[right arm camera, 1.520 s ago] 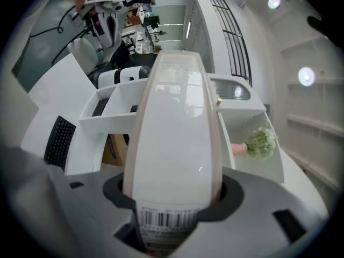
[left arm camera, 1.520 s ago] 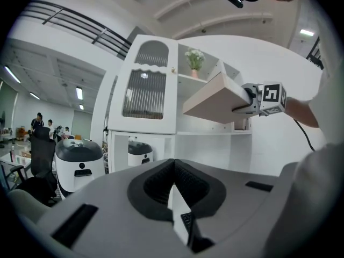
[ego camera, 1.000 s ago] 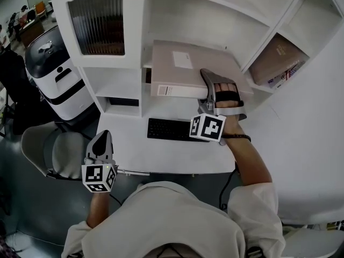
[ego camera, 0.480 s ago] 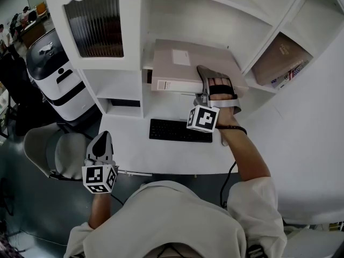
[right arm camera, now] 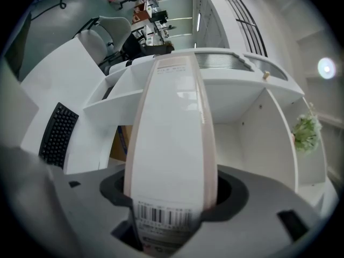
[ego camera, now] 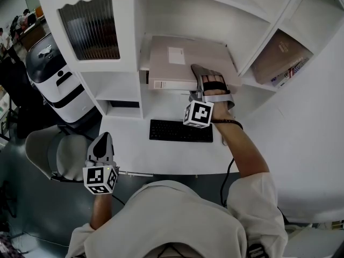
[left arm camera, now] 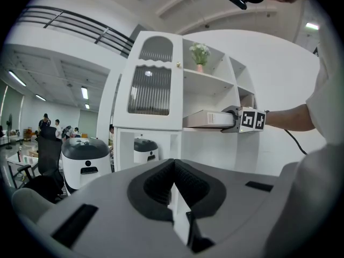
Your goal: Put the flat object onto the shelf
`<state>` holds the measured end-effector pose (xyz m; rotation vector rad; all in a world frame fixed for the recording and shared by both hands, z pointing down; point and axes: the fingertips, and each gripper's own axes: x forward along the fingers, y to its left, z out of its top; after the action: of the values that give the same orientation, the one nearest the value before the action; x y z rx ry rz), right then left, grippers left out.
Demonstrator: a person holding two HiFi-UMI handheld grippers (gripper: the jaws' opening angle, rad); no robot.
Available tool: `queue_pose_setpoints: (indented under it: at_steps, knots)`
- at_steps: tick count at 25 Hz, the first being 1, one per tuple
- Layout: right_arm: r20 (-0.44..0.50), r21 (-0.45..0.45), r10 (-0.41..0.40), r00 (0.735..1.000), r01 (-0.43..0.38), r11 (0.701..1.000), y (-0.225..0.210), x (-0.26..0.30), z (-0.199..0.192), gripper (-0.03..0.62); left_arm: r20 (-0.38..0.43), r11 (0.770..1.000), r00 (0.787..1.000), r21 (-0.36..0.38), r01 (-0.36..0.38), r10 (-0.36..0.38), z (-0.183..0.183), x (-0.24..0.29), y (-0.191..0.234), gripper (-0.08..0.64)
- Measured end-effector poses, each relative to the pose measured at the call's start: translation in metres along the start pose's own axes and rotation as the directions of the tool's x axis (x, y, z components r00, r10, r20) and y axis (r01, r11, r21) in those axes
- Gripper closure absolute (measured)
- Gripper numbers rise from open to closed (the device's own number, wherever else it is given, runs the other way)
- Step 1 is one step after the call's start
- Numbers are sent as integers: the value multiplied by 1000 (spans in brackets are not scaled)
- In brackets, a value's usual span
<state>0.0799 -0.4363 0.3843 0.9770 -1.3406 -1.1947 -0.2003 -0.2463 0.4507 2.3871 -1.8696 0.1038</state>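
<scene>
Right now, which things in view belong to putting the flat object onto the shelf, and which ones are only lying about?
In the job: flat box, lying on the shelf; right gripper, its jaws opening with the box between them.
Only lying about: keyboard; books in the side compartment; chair; left gripper, shut and empty.

the room is being lit by long ceiling lights [left arm camera: 85, 93]. a white shelf unit [ego camera: 188, 15] with a ribbed glass door [ego camera: 88, 28] is being seen rising behind the white counter [ego camera: 161, 156], against a white wall [ego camera: 314, 144]. a grey chair [ego camera: 51, 155] is being kept on the dark floor [ego camera: 21, 214] alongside.
</scene>
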Motion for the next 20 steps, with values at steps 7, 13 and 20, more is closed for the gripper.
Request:
queue_pose_setpoints:
  at_steps: [7,13,20]
  knots:
    - [24,34,79,997,-80,996,10,12,1,235,-7,1000,1000,-5,1,-1,-3,6,-2,568]
    - [26,76,184,983,-185,980,10,23,1,213,-7,1000,1000,-10,2,-2,-2,14,-4,568]
    - [34,113,236,971,-239,964,8,40,3,202,-10,1000,1000,-16,1,-1,-3,23,-5,568]
